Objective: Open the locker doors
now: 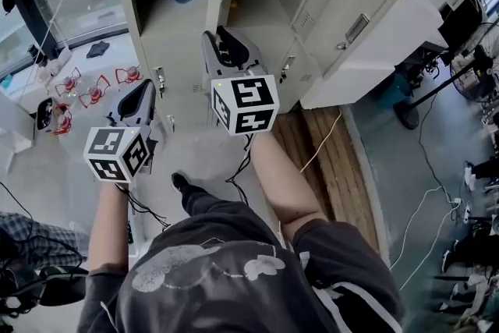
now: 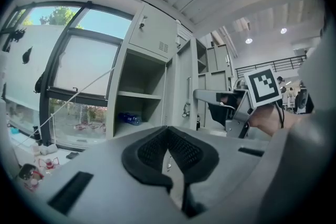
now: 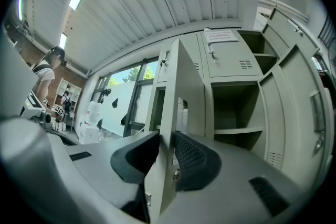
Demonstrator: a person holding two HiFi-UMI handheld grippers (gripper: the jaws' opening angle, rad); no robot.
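Right tool (image 3: pixel 166 140) is gripping the edge of the open locker door (image 3: pixel 189 71), which is standing upright between its narrow jaws at frame centre. Left tool (image 2: pixel 168 132) is hovering closed and empty, facing the lockers.

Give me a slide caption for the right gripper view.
Right gripper with jaws closed on the edge of an open locker door, open lockers beyond.

Locker door (image 3: pixel 176 97) between the right gripper (image 3: pixel 164 140) fingers is plain pale beige-grey. The pads (image 3: pixel 197 160) are black with a fine mesh pattern, and the bodies are light grey. Marker cube (image 1: pixel 244 104) is white with black squares. There's a blue bottle (image 2: pixel 129 118) out past the left gripper (image 2: pixel 168 131) fingers.
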